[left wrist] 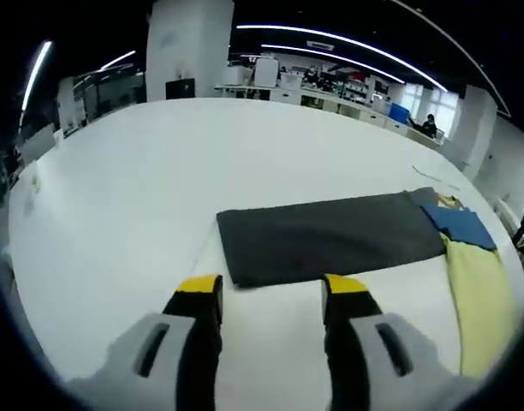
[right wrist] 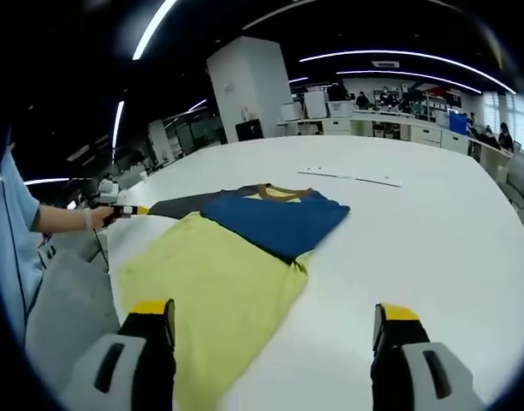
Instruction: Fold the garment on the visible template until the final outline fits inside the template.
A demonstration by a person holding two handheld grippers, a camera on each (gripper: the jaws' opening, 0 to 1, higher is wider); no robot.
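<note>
Left gripper view: left gripper (left wrist: 271,295) apart, empty, near dark folded garment (left wrist: 330,235) on white table (left wrist: 125,197). Right gripper (right wrist: 275,318) apart over yellow panel (right wrist: 215,291). Risk: uneven grab dragging folds askew.

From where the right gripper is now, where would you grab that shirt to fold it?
Probably the yellow hem corner of the shirt, coming in low from the right gripper's near side. The shirt lies flat on the table, so only an edge gives the open jaws something to pinch.

Both views look low across the white table (left wrist: 142,188), sharing the garment (right wrist: 219,282).
</note>
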